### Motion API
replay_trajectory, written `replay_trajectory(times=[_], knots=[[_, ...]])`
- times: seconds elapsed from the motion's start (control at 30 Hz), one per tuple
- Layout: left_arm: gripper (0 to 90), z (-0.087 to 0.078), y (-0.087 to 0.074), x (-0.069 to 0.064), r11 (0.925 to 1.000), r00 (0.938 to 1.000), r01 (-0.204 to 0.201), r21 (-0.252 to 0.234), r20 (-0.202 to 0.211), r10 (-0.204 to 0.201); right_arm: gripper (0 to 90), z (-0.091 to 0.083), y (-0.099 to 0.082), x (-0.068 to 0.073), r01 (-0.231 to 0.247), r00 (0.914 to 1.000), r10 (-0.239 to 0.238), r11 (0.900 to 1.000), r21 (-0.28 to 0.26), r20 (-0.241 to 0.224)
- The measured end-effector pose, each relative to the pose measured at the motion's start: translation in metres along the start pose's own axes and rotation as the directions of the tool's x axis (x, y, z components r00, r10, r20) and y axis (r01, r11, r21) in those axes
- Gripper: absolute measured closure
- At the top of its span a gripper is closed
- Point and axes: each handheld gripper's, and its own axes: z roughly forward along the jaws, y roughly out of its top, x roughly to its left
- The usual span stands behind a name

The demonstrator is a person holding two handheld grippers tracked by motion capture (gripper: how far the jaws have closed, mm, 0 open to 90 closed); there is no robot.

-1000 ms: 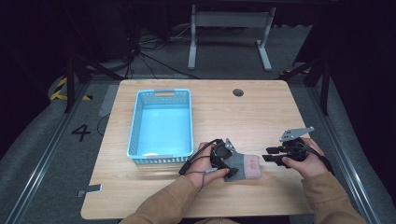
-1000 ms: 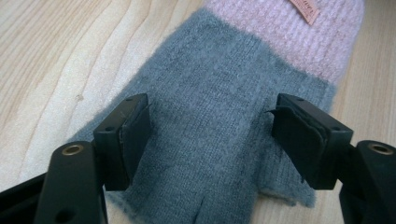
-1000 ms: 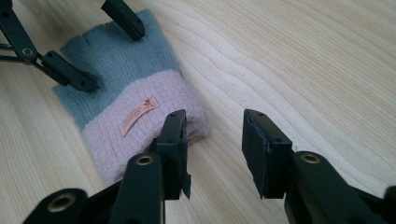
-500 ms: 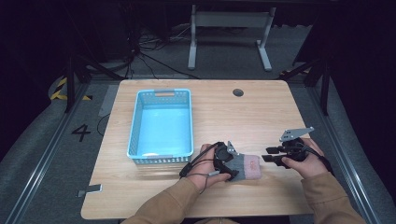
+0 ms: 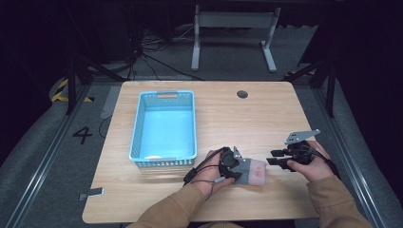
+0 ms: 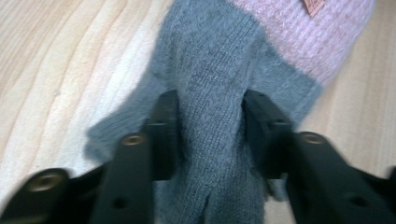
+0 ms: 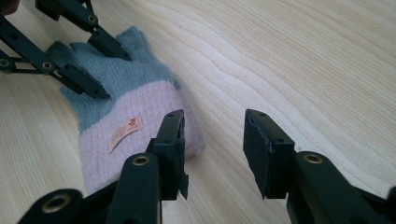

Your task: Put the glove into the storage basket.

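Glove (image 6: 219, 60): soft knit, grey with a pink cuff and a small tag.
Your left gripper (image 6: 210, 121): just closed, pinching the glove.
Your right gripper (image 7: 212, 140): jaws apart, holding nothing.

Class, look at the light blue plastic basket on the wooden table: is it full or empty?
Empty, as far as the high view shows. The light blue plastic basket shows its bare floor; the grey and pink knitted glove lies outside it on the wooden table.

Left gripper (image 5: 236, 170) low at the tabletop, jaws just closed in and pinching grey knit between the pads, forearm reaching in from the bottom edge. Right gripper (image 5: 272, 158) just off to the side, held level, jaws apart with nothing between them.
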Motion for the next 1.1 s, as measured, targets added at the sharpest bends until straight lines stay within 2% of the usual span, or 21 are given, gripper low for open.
replay_trajectory(times=[0.13,0.2,0.23,0.3,0.33,0.4,0.53,0.7,1.1], knots=[[68.9,-0.001,0.0,-0.001,1.0,1.0,-0.006,0.005,-0.001,0.006,60.3,0.0,0.0,-0.001,0.002,1.0,-0.002,1.0,-0.004,-0.001],[70.4,-0.002,0.001,0.0,0.9999,0.9999,-0.012,0.005,0.01,0.012,60.4,0.0,0.0,-0.001,0.0,1.0,0.0,1.0,-0.004,-0.002],[71.0,-0.003,0.0,0.001,1.0,0.9999,-0.001,0.005,0.015,0.001,60.5,-0.001,0.0,-0.001,-0.001,1.0,0.001,1.0,-0.005,-0.002],[71.8,-0.005,0.0,0.004,0.9999,0.9997,-0.013,0.008,0.022,0.013,60.6,-0.002,0.0,-0.002,-0.002,1.0,0.002,1.0,-0.01,-0.003],[72.2,-0.007,0.0,0.004,0.9999,0.9997,0.0,0.014,0.025,0.0,60.7,-0.003,0.0,-0.003,-0.002,1.0,0.002,0.9999,-0.01,-0.002],[72.6,-0.01,0.001,0.004,1.0,0.9994,-0.002,0.008,0.034,0.001,61.1,-0.004,-0.001,-0.005,-0.003,1.0,0.003,0.9999,-0.017,0.0],[72.8,-0.023,0.004,0.005,1.0,0.999,0.007,0.003,0.045,-0.007,61.3,-0.006,-0.001,-0.008,-0.012,0.9999,0.012,0.9996,-0.024,0.0],[72.8,-0.044,0.006,0.008,0.9993,0.9986,0.014,-0.034,0.052,-0.012,61.5,-0.005,0.0,-0.008,-0.014,0.9999,0.014,0.9996,-0.026,-0.004],[72.6,-0.087,0.007,0.017,0.9964,0.9998,0.019,-0.083,0.01,-0.018,61.5,0.0,0.007,-0.012,-0.009,0.9998,0.009,0.9996,-0.027,-0.015]])
